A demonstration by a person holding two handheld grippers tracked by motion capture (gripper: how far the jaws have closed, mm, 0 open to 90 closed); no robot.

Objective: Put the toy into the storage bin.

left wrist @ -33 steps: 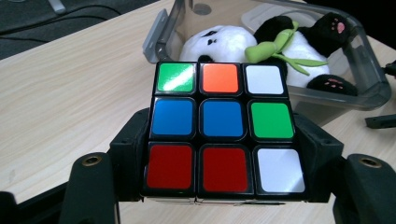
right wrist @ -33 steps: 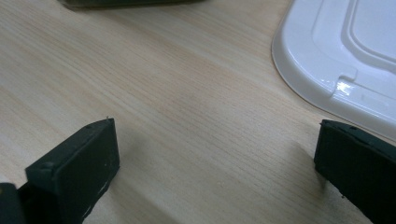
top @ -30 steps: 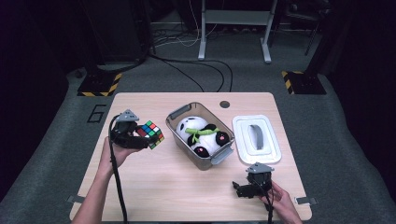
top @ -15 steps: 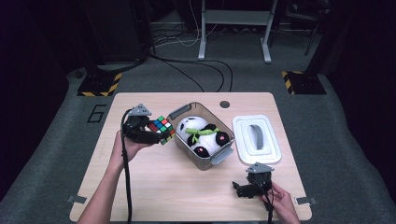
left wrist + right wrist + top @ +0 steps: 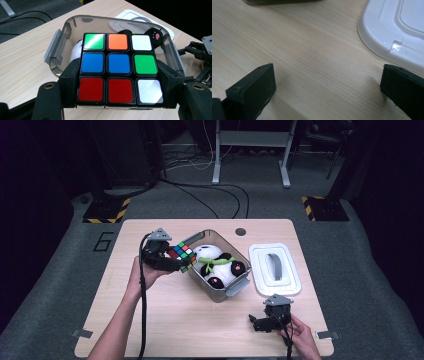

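Observation:
A Rubik's cube (image 5: 182, 255) (image 5: 120, 68) is clamped between the jaws of my left gripper (image 5: 176, 262) (image 5: 119, 82), held in the air at the left rim of a clear grey plastic bin (image 5: 235, 288) (image 5: 62, 37). Inside the bin lies a panda plush (image 5: 218, 266) with a green scarf; in the left gripper view its black paw (image 5: 155, 37) peeks past the cube. My right gripper (image 5: 256, 323) (image 5: 328, 93) rests low on the wooden table (image 5: 165, 320) near the front right edge, open, with bare wood between its jaws.
The bin's white lid (image 5: 275, 268) (image 5: 397, 27) lies flat on the table to the right of the bin, just beyond the right gripper. Cables and yellow-black striped stand feet (image 5: 104, 210) sit on the grey floor behind the table.
My left gripper has carried the cube rightward from the table's left part to the bin's left rim. The right gripper has stayed put.

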